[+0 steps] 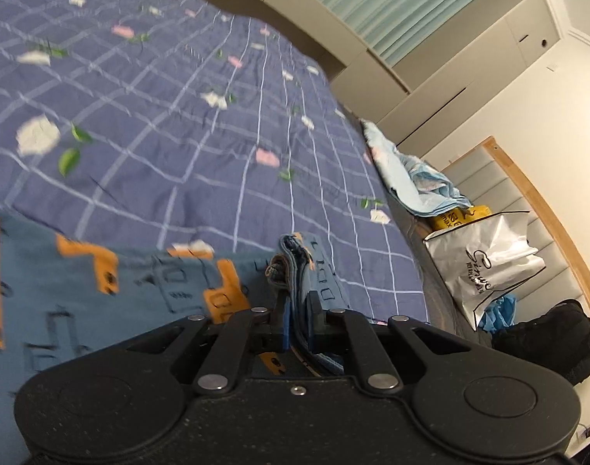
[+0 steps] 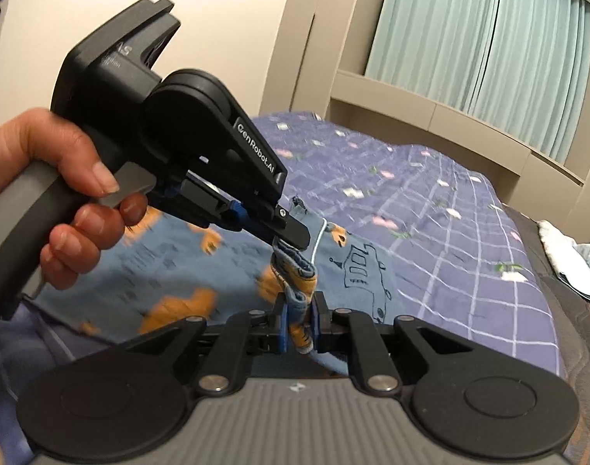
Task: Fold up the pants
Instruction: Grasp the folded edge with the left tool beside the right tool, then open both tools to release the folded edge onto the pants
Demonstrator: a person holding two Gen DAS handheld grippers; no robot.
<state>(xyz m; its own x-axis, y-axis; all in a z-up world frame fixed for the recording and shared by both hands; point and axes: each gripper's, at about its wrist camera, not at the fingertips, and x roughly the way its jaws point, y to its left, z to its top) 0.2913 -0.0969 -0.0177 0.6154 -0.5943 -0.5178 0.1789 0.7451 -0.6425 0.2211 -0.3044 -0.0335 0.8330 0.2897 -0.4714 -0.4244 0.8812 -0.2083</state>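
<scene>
Where both jaws pinch them, blue orange-printed pants (image 2: 171, 271) bunch thickly.

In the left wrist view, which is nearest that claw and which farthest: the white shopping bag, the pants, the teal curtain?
1. pants, clamped in the left claw.
2. white shopping bag, right, beside the bed.
3. teal curtain, top, far wall.

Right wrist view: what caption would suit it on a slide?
Both handheld grippers, right and left, pinch the blue patterned pants over a checked bedspread.
</scene>
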